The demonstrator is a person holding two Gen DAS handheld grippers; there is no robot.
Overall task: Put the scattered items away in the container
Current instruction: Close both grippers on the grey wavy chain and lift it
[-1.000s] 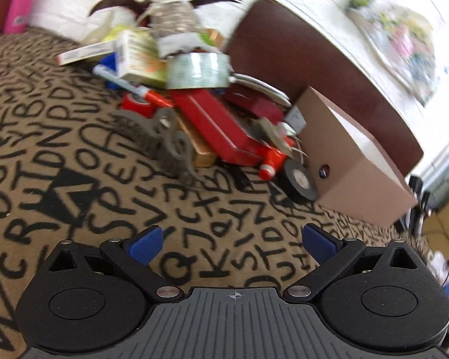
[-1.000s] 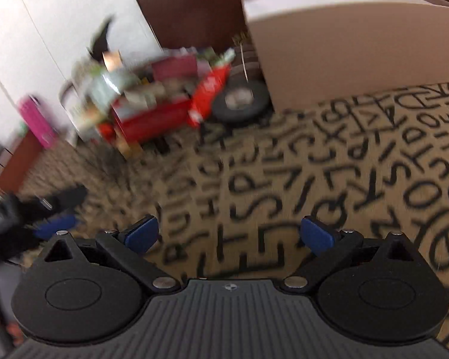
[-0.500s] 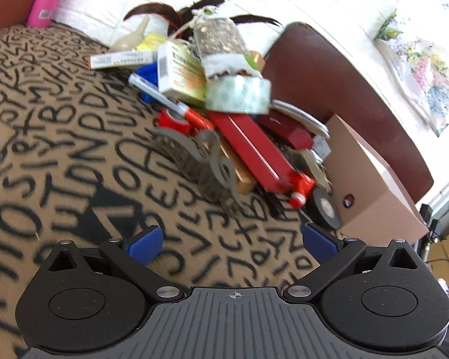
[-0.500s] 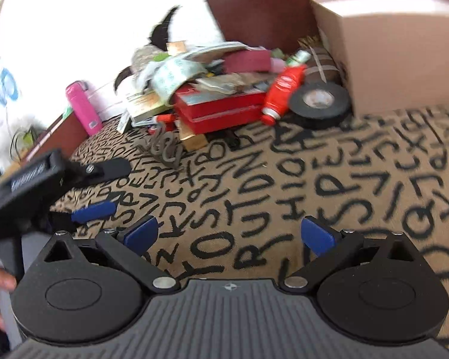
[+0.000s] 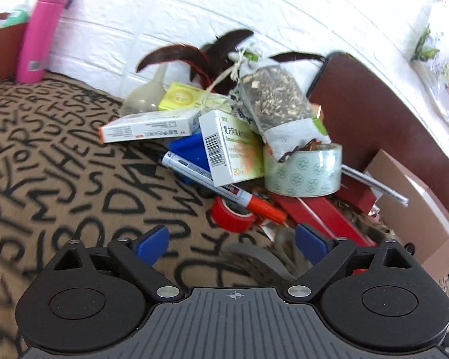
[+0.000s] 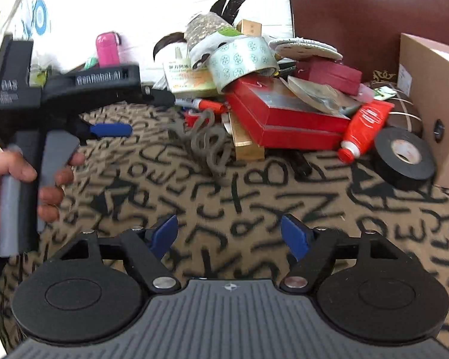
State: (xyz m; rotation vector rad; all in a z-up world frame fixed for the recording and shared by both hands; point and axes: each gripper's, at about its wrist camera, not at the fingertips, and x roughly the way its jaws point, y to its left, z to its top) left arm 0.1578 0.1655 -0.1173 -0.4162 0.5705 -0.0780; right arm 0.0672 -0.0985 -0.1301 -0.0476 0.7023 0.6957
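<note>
**A:** Items (image 5: 239, 149), where now?

**B:** Heaped at the desk's far edge, against the wall: tape roll (image 5: 303, 169), marker (image 5: 212, 185), red tape (image 5: 232, 217), red case (image 6: 284, 113), tube (image 6: 363, 125), black tape (image 6: 404, 155), more underneath. Box (image 6: 428, 89) at the heap's right end, just beside the black tape.

**A:** Anything in the box yet?

**B:** Cannot tell; inside hidden from both views. Nothing lifted off the heap. Looks like the very start, with the whole heap left to move.

**A:** Left gripper (image 5: 232, 240)?

**B:** Wide, just been closing a little, nothing between the fingers. Low over the cloth, just short of the red tape.

**A:** Right gripper (image 6: 229, 236)?

**B:** Somewhat narrower, also just been closing, equally empty. Pointing at bare cloth, short of the heap.
</note>
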